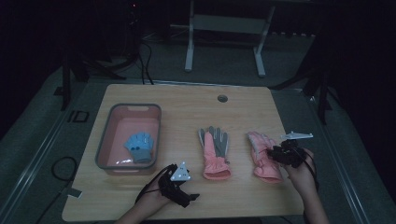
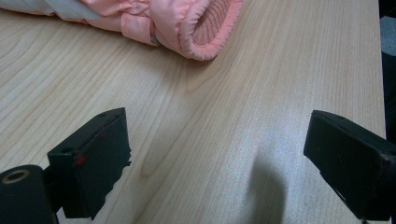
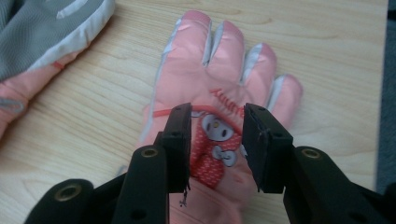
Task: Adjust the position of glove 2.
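Pink glove (image 1: 265, 158), patched with a cartoon figure on its back, lies flat on the wooden table (image 1: 187, 100) at 4 o'clock from the table's centre, fingers toward 12. Right gripper (image 1: 280, 151) rests over its back; jaws stand partly apart above the patch, pads not pressing the fabric. Second glove (image 1: 215, 154), pink with grey palm, lies at 9 o'clock from the first, just apart. Left gripper (image 1: 189, 198) sits at 6 o'clock on the table, jaws wide, nothing between them. Pink basin (image 1: 105, 135) at 9 o'clock holds a blue glove (image 1: 140, 146).
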A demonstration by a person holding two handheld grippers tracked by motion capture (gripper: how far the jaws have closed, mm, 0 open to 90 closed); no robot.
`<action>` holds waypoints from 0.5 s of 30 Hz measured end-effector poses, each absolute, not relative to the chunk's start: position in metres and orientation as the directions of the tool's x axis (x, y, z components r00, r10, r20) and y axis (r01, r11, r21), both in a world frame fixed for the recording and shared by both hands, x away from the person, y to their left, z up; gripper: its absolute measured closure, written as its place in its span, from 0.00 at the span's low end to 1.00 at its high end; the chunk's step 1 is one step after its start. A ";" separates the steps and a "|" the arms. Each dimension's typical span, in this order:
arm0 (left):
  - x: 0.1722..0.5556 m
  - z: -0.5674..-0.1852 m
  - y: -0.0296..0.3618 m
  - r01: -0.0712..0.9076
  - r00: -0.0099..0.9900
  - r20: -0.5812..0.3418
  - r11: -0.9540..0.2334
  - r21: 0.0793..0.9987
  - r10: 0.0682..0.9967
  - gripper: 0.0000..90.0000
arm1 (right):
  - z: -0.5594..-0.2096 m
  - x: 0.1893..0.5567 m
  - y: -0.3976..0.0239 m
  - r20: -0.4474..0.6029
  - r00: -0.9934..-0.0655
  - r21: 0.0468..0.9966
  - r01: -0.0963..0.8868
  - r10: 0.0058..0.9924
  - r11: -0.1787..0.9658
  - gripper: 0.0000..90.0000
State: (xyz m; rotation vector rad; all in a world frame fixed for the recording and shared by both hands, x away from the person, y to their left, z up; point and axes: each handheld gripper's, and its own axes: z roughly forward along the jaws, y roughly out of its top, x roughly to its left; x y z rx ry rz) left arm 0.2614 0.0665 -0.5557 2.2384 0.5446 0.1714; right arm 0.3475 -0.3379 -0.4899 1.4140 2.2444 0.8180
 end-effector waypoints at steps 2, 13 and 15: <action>0.262 -0.556 0.066 0.329 0.897 -0.053 -0.581 0.745 0.439 0.08 | -0.488 0.350 -0.340 0.004 -0.447 0.623 0.701 0.894 0.347 0.67; 0.262 -0.557 0.066 0.330 0.898 -0.056 -0.583 0.742 0.437 0.08 | -0.511 0.357 -0.341 0.054 -0.445 0.547 0.762 0.894 0.346 0.65; 0.262 -0.557 0.066 0.329 0.898 -0.054 -0.584 0.742 0.437 0.08 | -0.516 0.357 -0.340 0.068 -0.439 0.550 0.766 0.896 0.334 0.73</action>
